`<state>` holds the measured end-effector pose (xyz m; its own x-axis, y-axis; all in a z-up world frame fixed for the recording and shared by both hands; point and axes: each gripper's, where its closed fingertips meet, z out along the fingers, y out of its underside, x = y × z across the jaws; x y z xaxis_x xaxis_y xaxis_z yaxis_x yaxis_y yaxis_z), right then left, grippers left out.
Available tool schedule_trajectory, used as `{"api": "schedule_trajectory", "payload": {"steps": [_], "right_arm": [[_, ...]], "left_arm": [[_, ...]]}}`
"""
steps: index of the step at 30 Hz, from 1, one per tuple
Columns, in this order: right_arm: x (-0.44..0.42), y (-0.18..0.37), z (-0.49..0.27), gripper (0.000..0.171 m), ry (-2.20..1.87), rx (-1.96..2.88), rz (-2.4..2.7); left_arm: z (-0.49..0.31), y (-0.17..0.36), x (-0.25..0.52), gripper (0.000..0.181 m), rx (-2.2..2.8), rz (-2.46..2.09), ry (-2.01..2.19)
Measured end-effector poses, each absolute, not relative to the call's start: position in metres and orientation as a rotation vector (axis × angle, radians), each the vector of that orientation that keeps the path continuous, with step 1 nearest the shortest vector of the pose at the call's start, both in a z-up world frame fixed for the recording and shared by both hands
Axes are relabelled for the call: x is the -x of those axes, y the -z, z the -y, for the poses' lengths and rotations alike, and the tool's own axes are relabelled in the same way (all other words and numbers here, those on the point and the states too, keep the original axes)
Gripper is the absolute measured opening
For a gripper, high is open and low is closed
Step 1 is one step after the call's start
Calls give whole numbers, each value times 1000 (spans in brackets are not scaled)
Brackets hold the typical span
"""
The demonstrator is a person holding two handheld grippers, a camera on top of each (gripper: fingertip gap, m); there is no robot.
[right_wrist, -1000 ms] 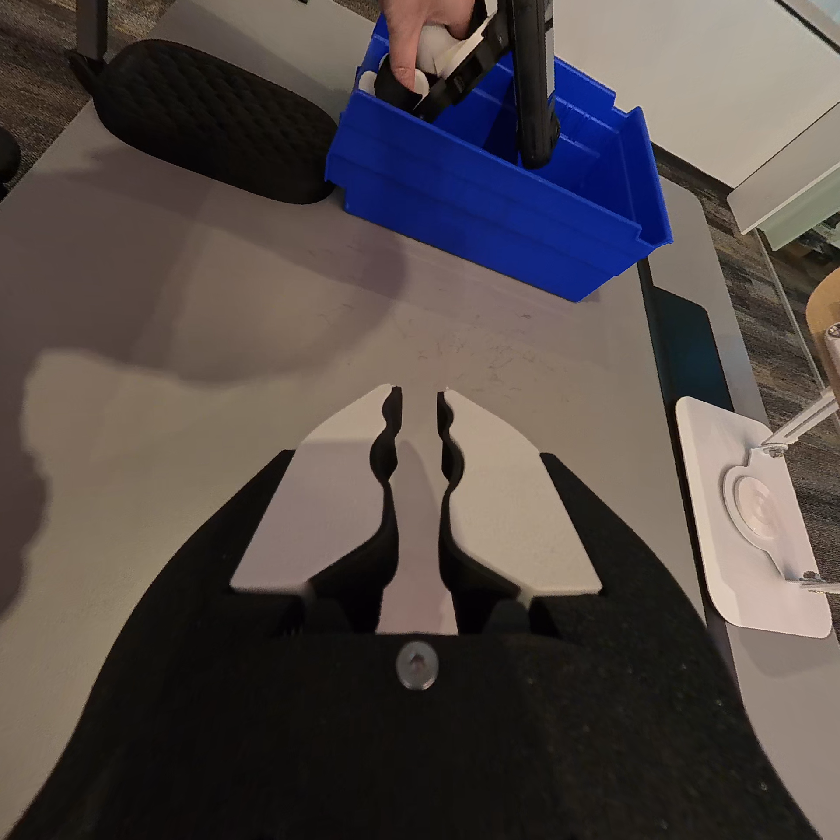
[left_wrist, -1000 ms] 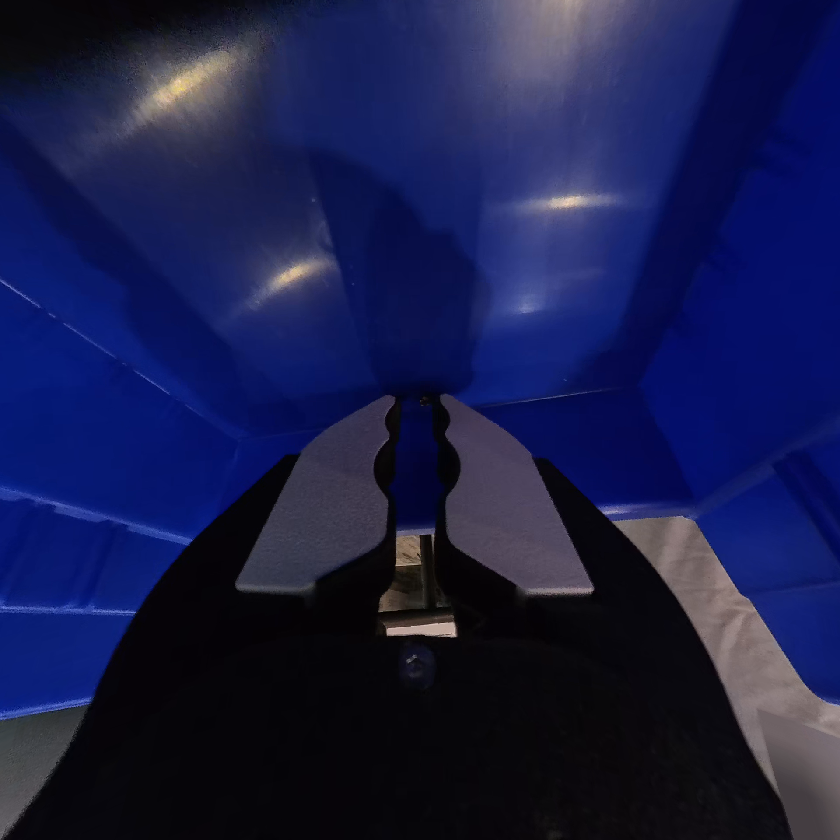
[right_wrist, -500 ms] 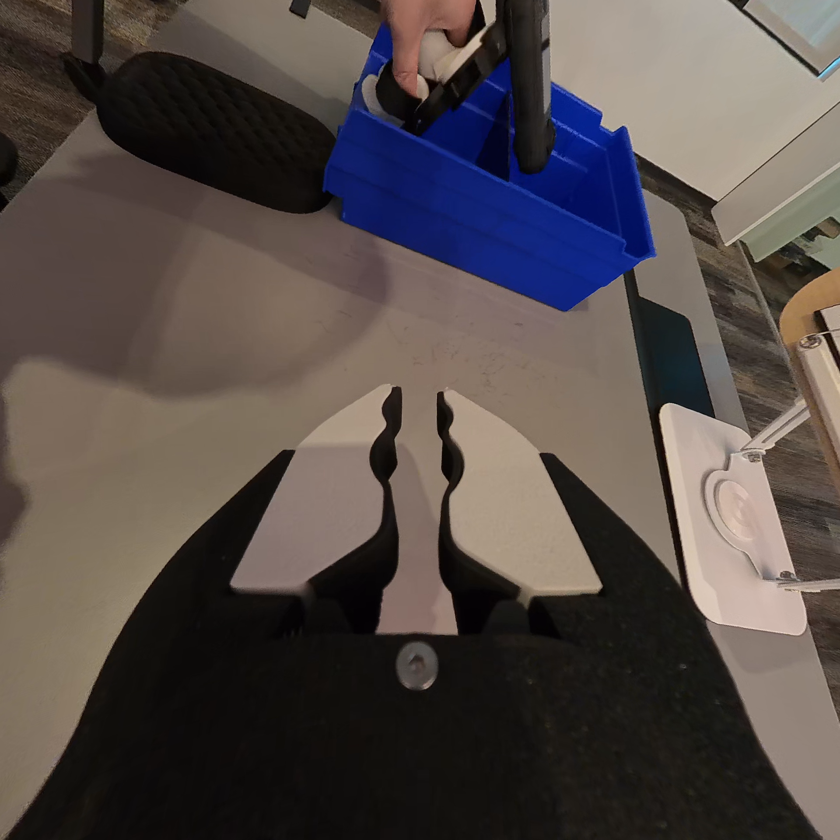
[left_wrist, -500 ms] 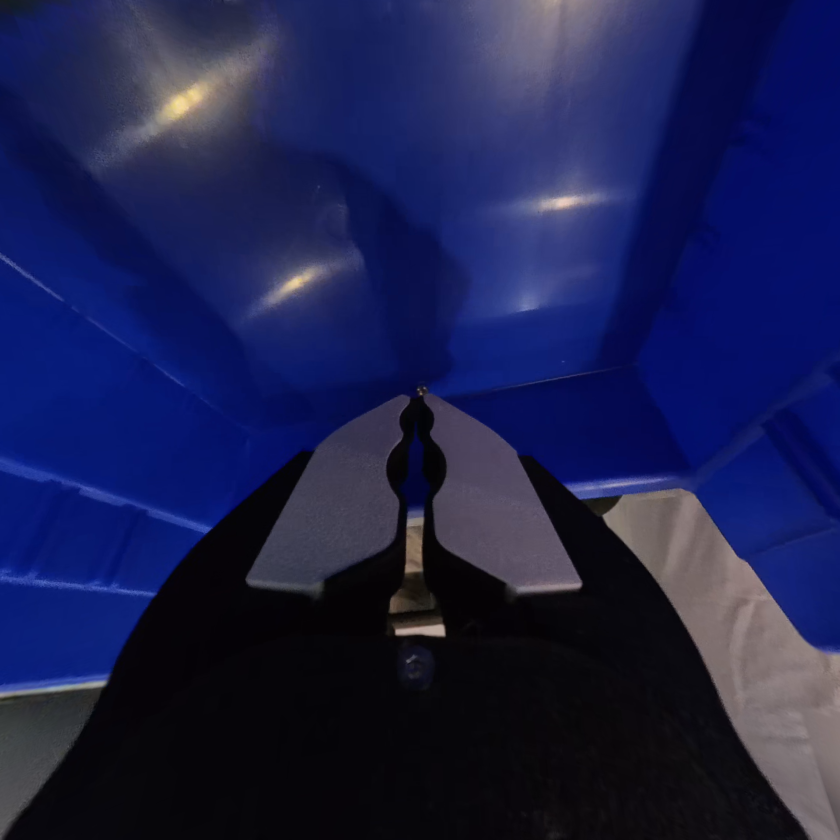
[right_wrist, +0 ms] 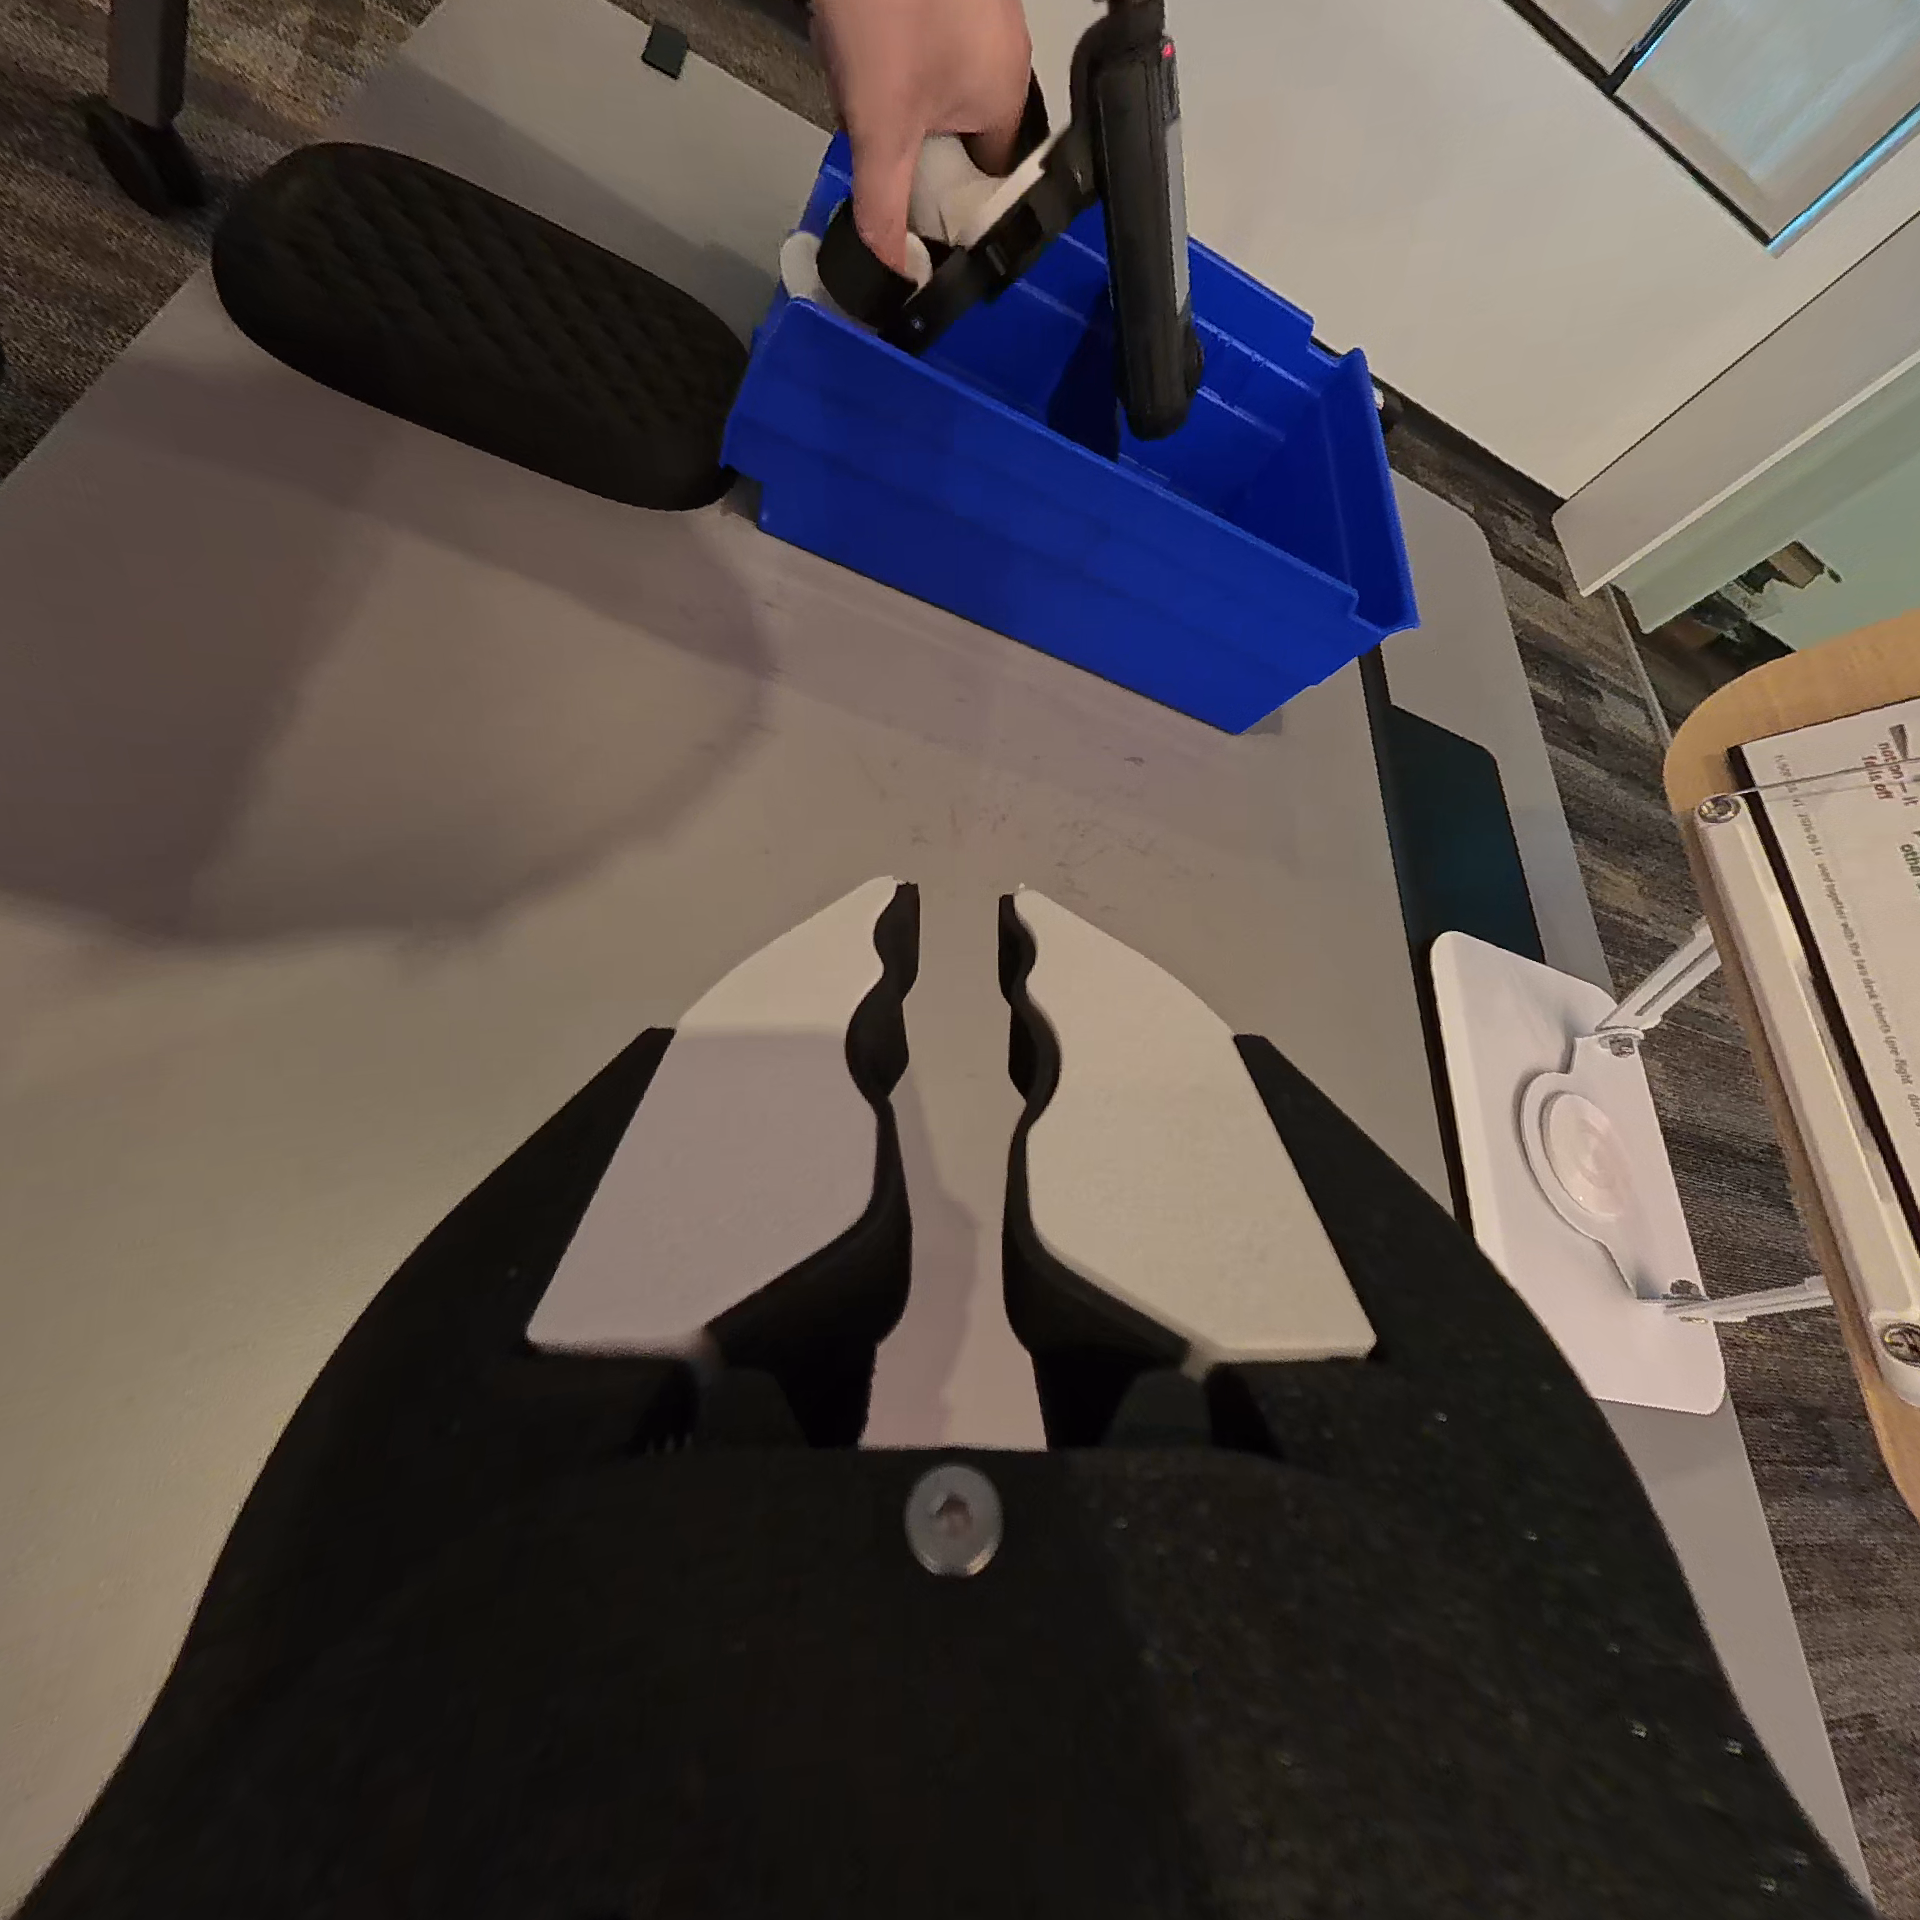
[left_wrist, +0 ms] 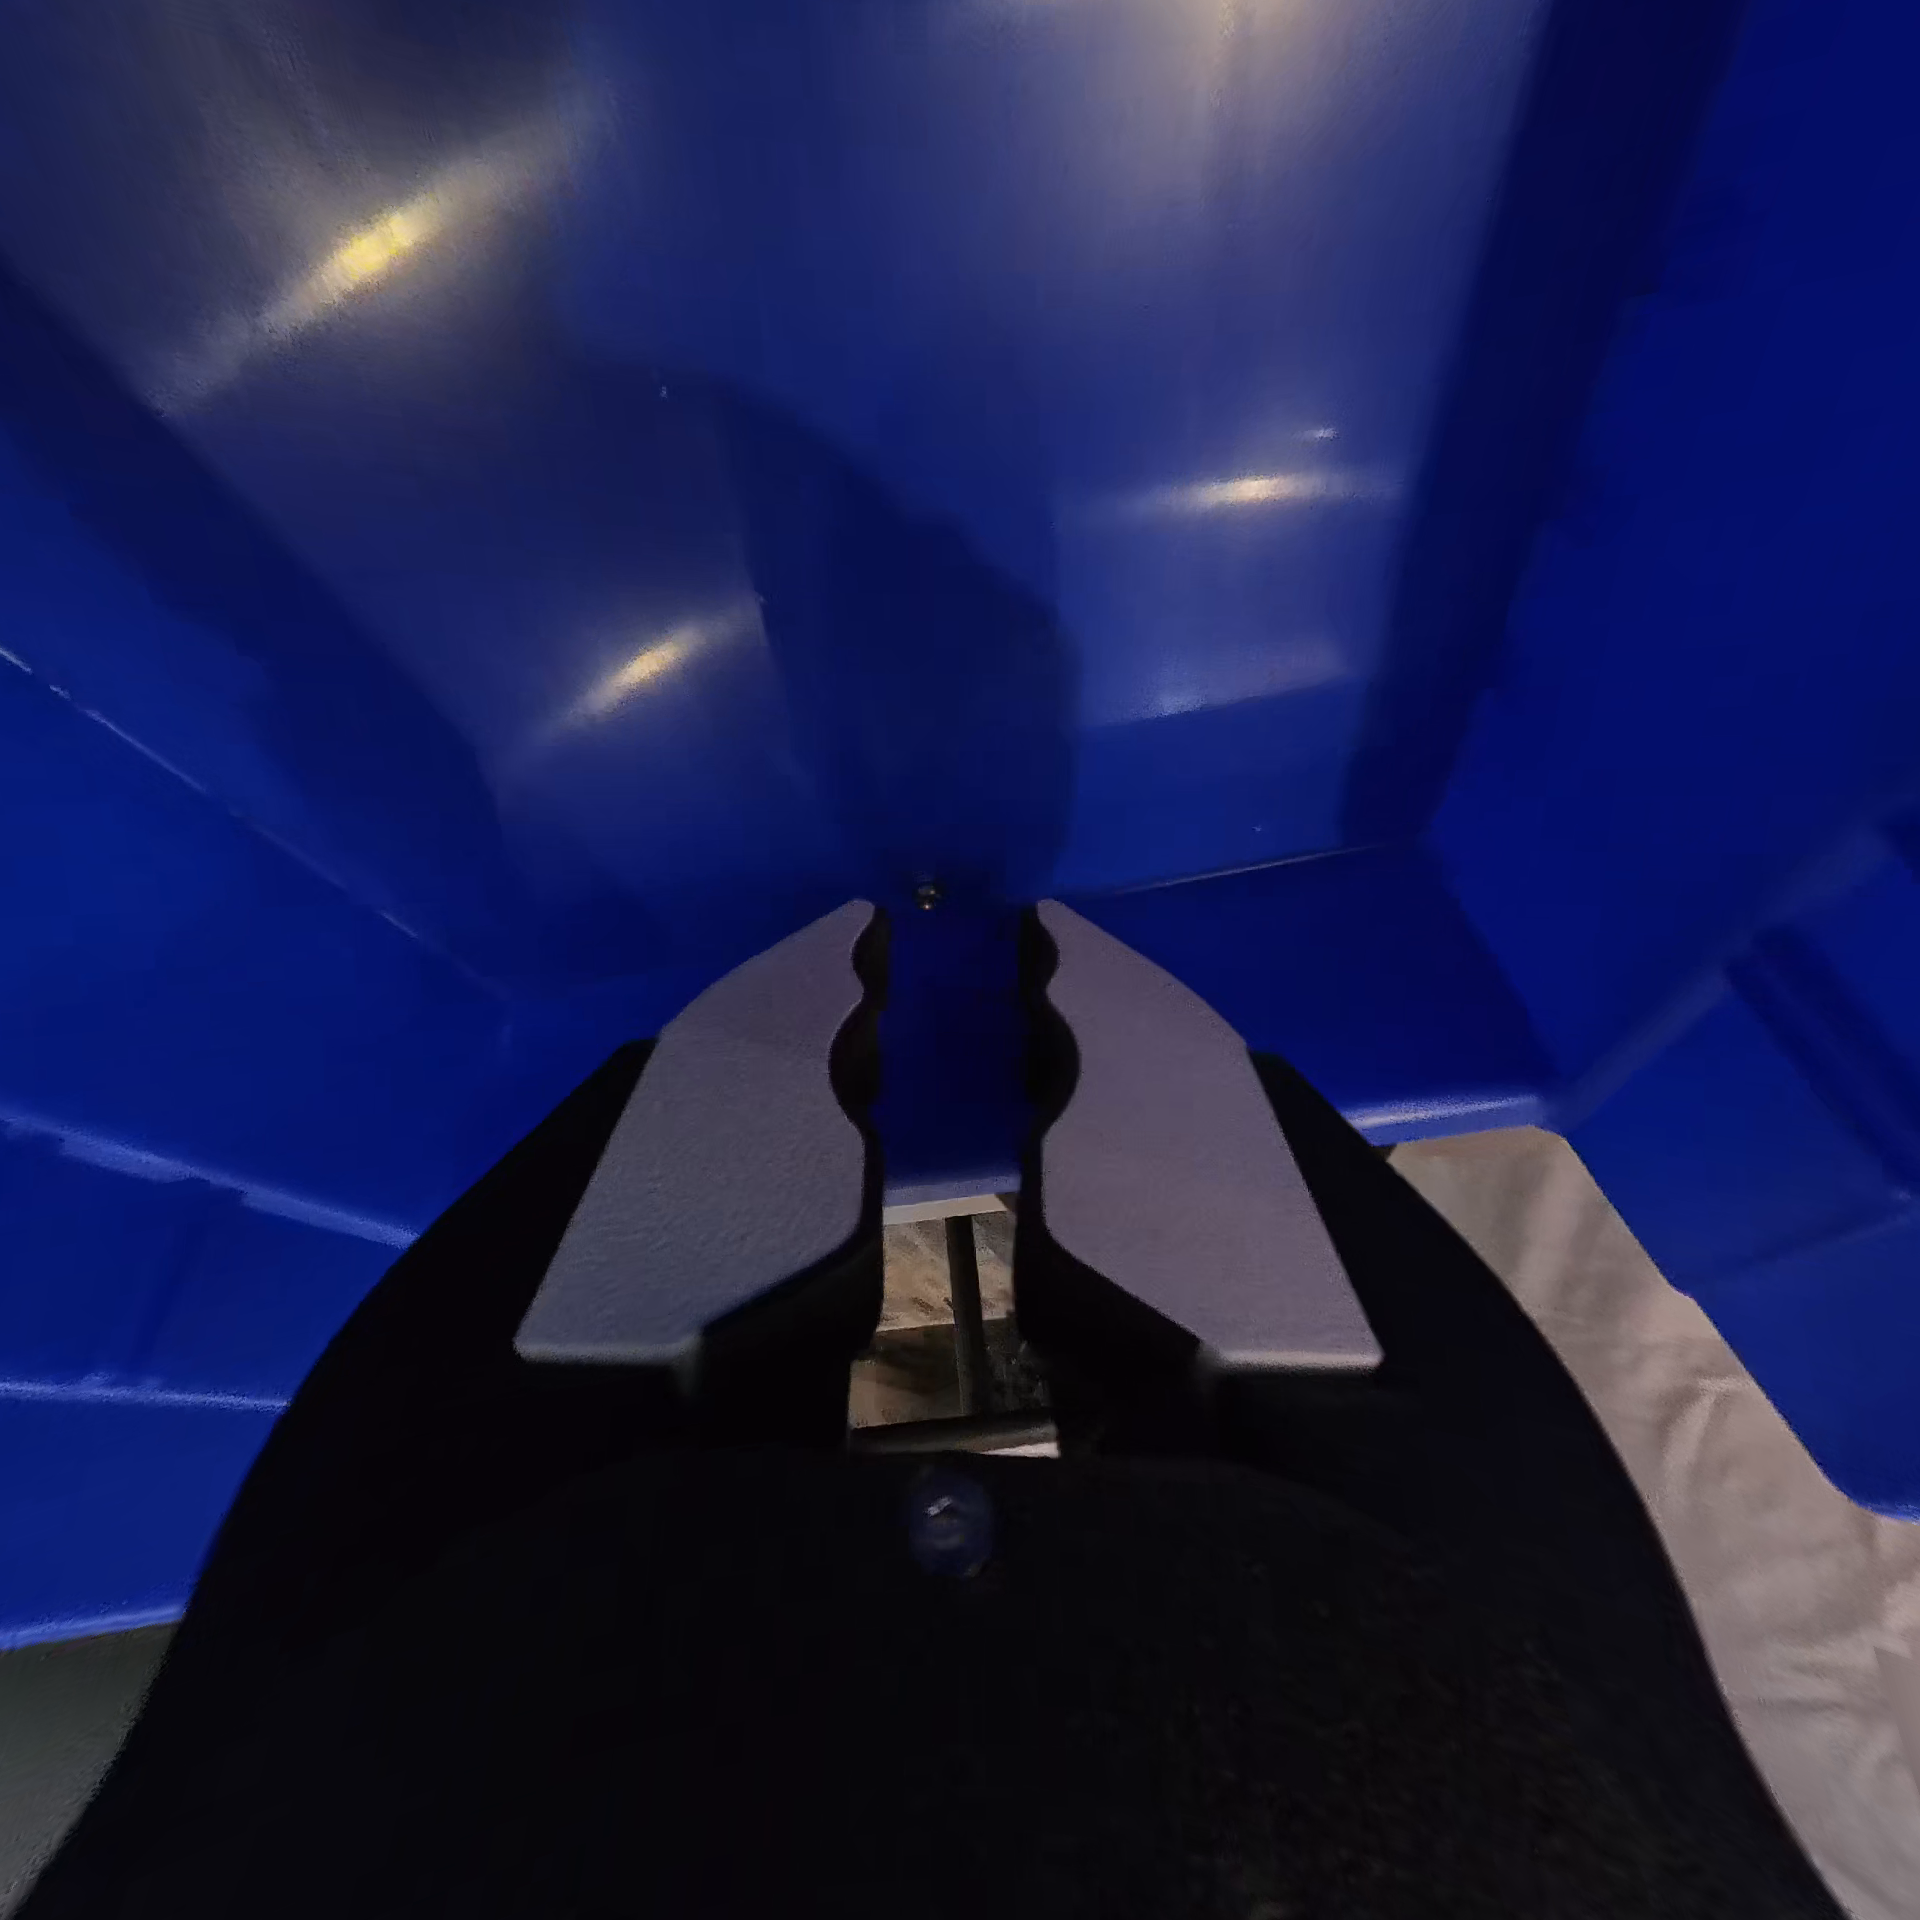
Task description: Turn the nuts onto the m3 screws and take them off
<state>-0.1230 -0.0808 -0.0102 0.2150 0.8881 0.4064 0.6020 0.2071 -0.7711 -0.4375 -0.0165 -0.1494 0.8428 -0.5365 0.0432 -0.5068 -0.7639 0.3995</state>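
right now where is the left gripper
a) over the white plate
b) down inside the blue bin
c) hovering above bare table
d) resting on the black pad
b: blue bin walls fill the left wrist view around the left gripper, whose open fingers point at a tiny metal part.

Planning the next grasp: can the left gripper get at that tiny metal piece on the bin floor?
Probably yes. The left gripper is open inside the blue bin, and the small metal piece lies just past its fingertips with nothing between them.
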Motion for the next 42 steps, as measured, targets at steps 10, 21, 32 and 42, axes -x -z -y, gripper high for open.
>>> {"api": "schedule_trajectory", "payload": {"steps": [10,21,32,42], "right_arm": [[124,13,82,14,-359,1495,1504],[126,17,85,14,-347,1497,1534],[124,17,83,14,-334,1500,1531],[122,20,79,14,-328,1513,1518]], "left_arm": [[11,153,440,13,-2591,789,180],[11,154,442,10,-2588,800,180],[8,153,446,0,-2545,825,170],[18,132,438,0,-2412,1269,-36]]}}
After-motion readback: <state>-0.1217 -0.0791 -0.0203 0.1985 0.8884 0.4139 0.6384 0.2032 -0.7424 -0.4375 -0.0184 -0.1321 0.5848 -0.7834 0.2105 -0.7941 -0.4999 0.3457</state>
